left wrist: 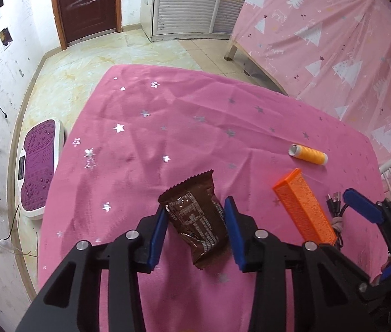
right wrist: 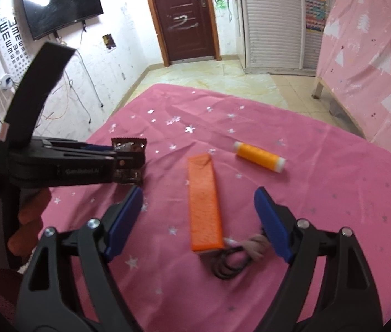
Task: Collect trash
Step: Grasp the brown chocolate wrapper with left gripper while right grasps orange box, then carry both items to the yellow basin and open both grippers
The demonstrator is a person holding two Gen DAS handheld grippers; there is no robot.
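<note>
A brown snack wrapper (left wrist: 195,221) sits between the blue pads of my left gripper (left wrist: 195,207), both pads pressing its sides; the gripper is shut on it. In the right wrist view the left gripper (right wrist: 118,163) comes in from the left in a person's hand, and the wrapper (right wrist: 129,152) sticks out of its tips above the pink starred tablecloth (right wrist: 319,207). My right gripper (right wrist: 198,193) stands open over an orange rectangular block (right wrist: 205,202), touching nothing. Its blue finger (left wrist: 361,204) shows at the right of the left wrist view.
An orange thread spool (right wrist: 260,157) lies beyond the block. A coiled black cable (right wrist: 231,262) with a cloth tie lies beside the block's near end. A purple foot platform (left wrist: 39,166) is on the floor left of the table, and a pink-covered bed (left wrist: 333,41) is on the right.
</note>
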